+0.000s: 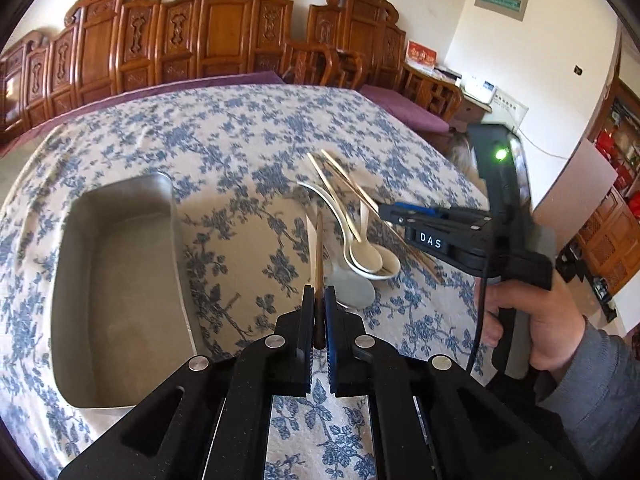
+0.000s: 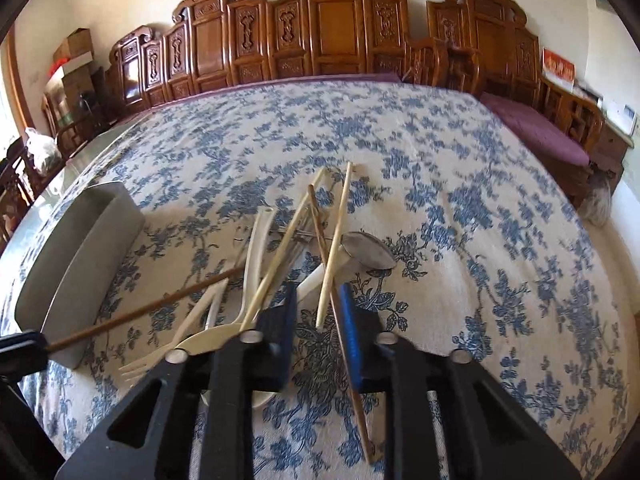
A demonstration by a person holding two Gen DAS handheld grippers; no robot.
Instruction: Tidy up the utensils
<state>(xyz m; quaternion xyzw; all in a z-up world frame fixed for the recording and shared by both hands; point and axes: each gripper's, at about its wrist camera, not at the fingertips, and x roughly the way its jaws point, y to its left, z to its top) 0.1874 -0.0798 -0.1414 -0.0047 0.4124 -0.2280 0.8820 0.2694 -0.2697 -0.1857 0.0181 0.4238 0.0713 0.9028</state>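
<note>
My left gripper (image 1: 319, 300) is shut on a dark brown chopstick (image 1: 319, 248), held just right of the empty metal tray (image 1: 120, 256); the same chopstick (image 2: 152, 304) and the left gripper (image 2: 20, 350) show at the left of the right wrist view. My right gripper (image 2: 318, 300) is open, low over the utensil pile, jaws on either side of a pale chopstick (image 2: 334, 248) and a second brown chopstick (image 2: 340, 320). It also shows in the left wrist view (image 1: 390, 213). The pile holds cream spoons (image 1: 366, 254), a cream fork (image 2: 160, 354) and a metal spoon (image 2: 368, 254).
The table wears a blue floral cloth (image 2: 460, 184). The tray (image 2: 76, 256) lies left of the pile. Carved wooden chairs (image 2: 328, 28) and a purple-cushioned bench (image 2: 536, 128) line the far side. A hand (image 1: 532, 320) holds the right gripper's handle.
</note>
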